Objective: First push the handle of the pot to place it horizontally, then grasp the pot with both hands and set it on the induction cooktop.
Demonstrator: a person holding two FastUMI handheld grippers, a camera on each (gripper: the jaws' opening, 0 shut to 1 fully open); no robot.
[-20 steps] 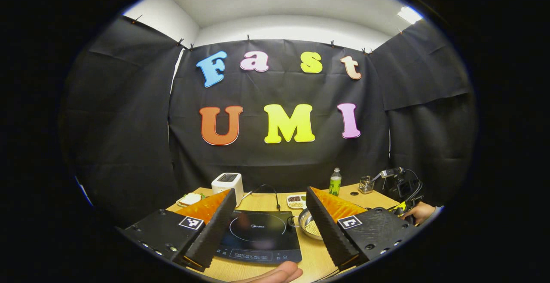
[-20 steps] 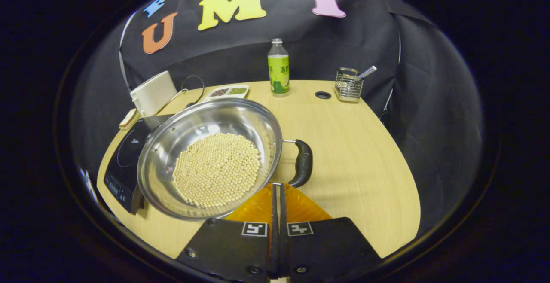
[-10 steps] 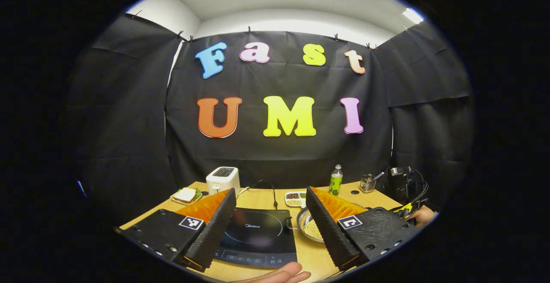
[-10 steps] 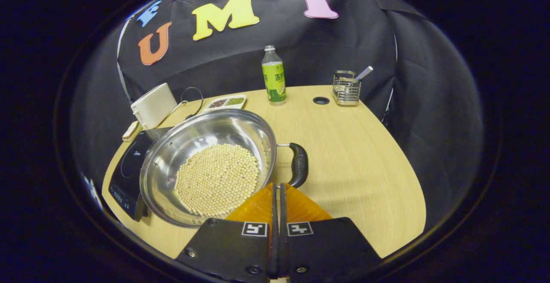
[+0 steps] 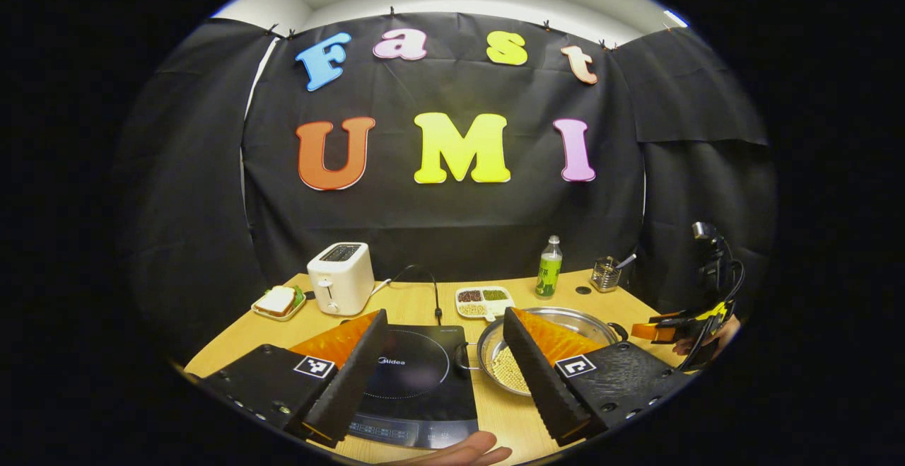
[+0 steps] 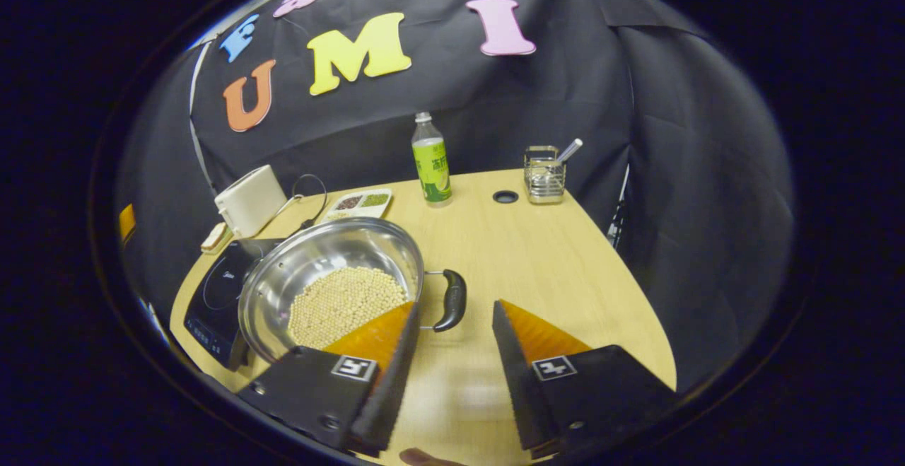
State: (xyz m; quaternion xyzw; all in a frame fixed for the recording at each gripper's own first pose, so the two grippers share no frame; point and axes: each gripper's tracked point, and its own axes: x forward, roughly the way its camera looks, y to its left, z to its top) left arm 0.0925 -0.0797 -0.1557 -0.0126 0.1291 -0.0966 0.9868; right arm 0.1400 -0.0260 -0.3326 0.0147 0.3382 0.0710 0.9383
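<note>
Pot [image 6: 332, 275]: stainless steel, on the tabletop [image 6: 565, 268] just right of the induction cooktop [image 6: 219, 289] as the right gripper view frames it, its rim overlapping the cooktop's near corner in that view; whether it rests on it cannot be told.
Contents: pale round beans [image 6: 339, 303] covering the pot's bottom.
Handle [image 6: 451, 300]: dark loop on the pot's right side in the right gripper view, pointing out over bare wood, nothing touching it.
Right gripper [image 6: 449, 321]: fingers spread wide, empty, hovering just short of the handle — one finger in front of the pot's near rim, the other over open tabletop.
Left gripper [image 5: 445, 339]: fingers spread apart, holding nothing, above the tabletop's near edge; the cooktop [image 5: 417, 374] shows between them and the pot [image 5: 495, 353] lies partly behind one finger.
Other gripper seen from the left gripper view: at the far right edge, a hand [image 5: 700, 342] holding it, cables trailing.
Back of tabletop: white toaster [image 5: 341, 276], a plate with a sandwich [image 5: 277, 301], a divided dish of grains [image 5: 484, 300], a green-labelled bottle [image 5: 549, 268] and a wire holder [image 5: 605, 275] with a utensil — all well apart from the pot.
Near edge: fingertips of a hand [image 5: 459, 450] at the bottom of the left gripper view.
</note>
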